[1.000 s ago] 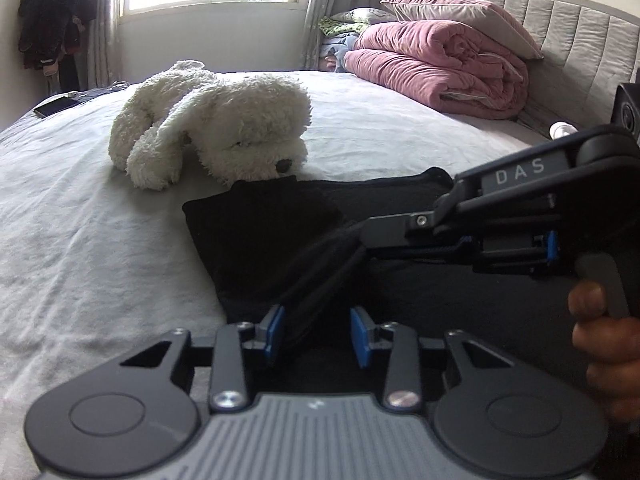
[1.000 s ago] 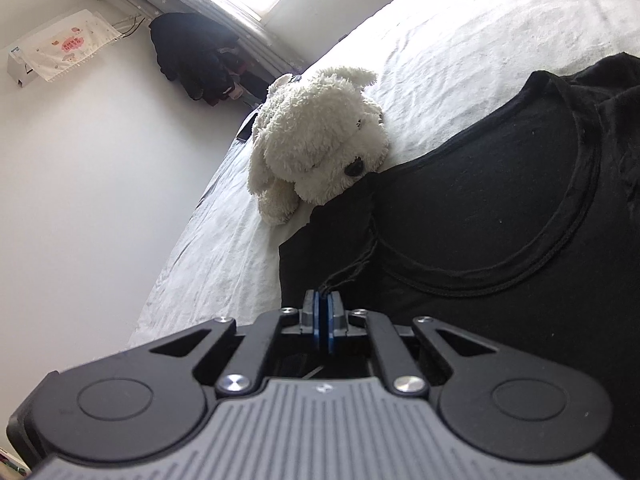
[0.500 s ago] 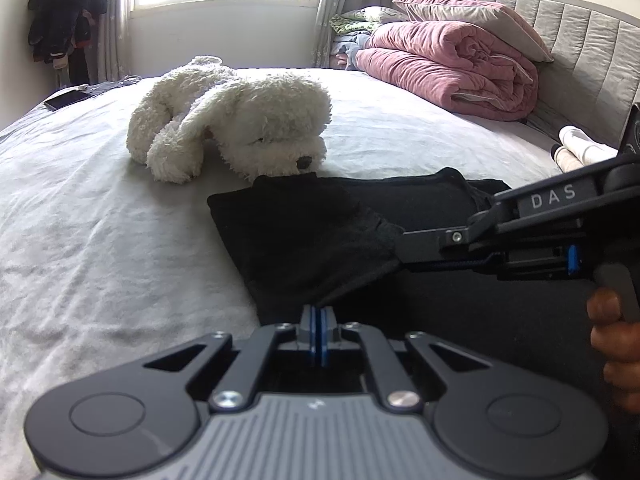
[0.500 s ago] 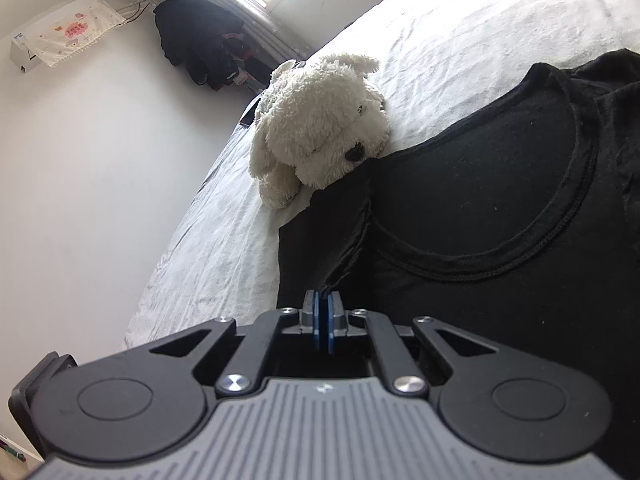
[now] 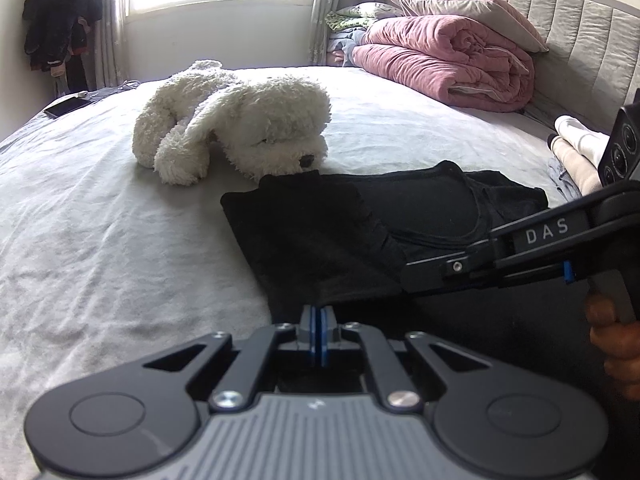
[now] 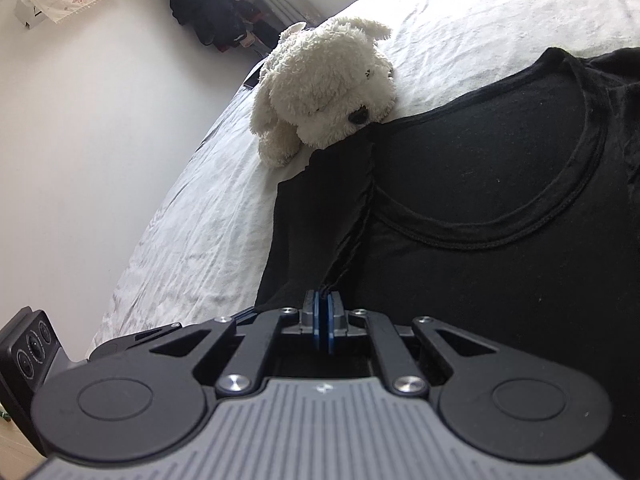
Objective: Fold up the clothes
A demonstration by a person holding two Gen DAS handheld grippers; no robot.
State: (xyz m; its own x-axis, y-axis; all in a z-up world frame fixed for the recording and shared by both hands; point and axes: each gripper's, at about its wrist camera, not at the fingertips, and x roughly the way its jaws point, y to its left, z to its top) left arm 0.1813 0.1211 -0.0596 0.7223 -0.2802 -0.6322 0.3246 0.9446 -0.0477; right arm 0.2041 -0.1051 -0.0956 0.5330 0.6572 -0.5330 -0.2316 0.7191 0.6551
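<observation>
Left wrist view: black T-shirt (image 5: 360, 216) lies flat on the white bed sheet (image 5: 100, 240), its sleeve side folded inward over the body. Left claw (image 5: 319, 334) has its blue pads pressed together, pinching the near edge of the folded fabric. Right claw (image 5: 424, 276) enters from the right, its body marked "DAS", with a hand (image 5: 612, 344) on the trigger; its tip sits on the shirt's folded edge. Right wrist view: right claw (image 6: 324, 324) is closed tight on a gathered ridge of the T-shirt (image 6: 500, 180), neckline visible beyond. White plush dog (image 5: 236, 120) lies on the bed, its nose touching the shirt's far corner. Pink rolled duvet (image 5: 448, 64) rests against the grey headboard (image 5: 588, 40), well apart from the shirt
</observation>
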